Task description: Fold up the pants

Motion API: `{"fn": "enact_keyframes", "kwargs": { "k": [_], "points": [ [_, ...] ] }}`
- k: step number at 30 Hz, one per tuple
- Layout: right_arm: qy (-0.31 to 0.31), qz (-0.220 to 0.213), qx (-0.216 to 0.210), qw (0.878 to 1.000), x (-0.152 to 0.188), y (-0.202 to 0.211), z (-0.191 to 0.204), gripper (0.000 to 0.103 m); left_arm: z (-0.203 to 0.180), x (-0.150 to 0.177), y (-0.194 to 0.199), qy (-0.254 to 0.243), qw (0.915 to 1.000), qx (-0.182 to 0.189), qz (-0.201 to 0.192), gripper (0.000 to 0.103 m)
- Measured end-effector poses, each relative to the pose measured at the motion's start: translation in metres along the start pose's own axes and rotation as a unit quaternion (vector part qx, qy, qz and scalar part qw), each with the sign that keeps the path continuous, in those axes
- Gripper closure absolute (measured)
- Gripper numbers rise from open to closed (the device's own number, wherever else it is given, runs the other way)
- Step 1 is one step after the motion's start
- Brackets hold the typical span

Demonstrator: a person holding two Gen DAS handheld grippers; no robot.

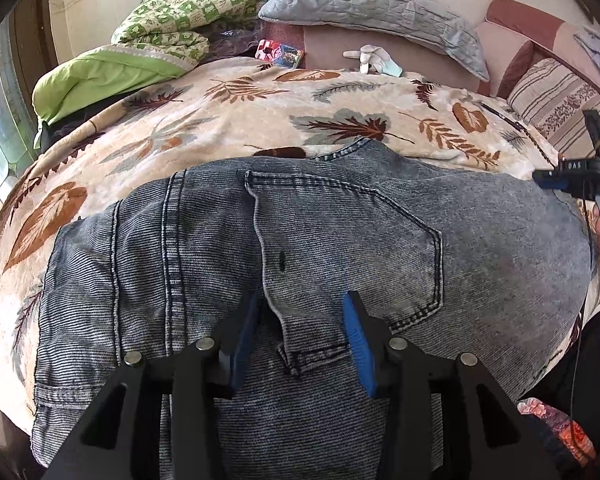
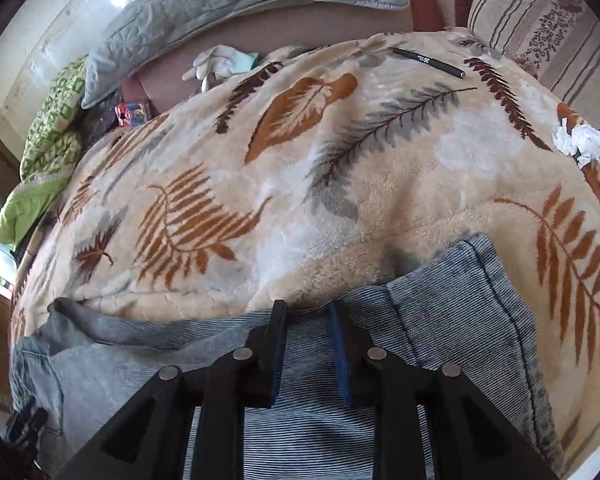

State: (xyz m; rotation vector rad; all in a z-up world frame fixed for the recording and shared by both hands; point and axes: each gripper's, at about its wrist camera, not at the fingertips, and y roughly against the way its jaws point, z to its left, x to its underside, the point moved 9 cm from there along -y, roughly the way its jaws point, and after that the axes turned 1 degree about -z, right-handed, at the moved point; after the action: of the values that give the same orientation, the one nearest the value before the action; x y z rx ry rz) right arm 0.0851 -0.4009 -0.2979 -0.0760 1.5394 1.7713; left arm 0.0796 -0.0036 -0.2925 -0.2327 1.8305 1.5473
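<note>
Faded blue-grey denim pants [image 1: 340, 240] lie flat on cream leaf-print fleece blanket [image 1: 228, 120]; both grippers, left [image 1: 302, 308] and right [image 2: 306, 312], hover parted, gripping nothing, over denim.

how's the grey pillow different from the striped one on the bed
The grey pillow is plain and quilted; the striped pillow is beige with brown stripes and a floral band. The grey one lies along the back of the bed, the striped one at the right end past the leaf-print blanket. Both lie clear of the jeans.
</note>
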Motion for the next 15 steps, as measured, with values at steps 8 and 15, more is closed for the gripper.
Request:
{"fn": "enact_keyframes", "kwargs": {
  "k": [8,15],
  "points": [
    [0.138,0.046,-0.242,0.959,0.022,0.026,0.183,0.071,-0.016,-0.01,0.032,-0.029,0.9972,0.027,-0.063,0.058],
    [0.144,0.119,-0.248,0.951,0.033,-0.025,0.226,0.07,-0.032,-0.004,0.024,-0.049,0.9963,0.06,-0.038,0.058]
  ]
}}
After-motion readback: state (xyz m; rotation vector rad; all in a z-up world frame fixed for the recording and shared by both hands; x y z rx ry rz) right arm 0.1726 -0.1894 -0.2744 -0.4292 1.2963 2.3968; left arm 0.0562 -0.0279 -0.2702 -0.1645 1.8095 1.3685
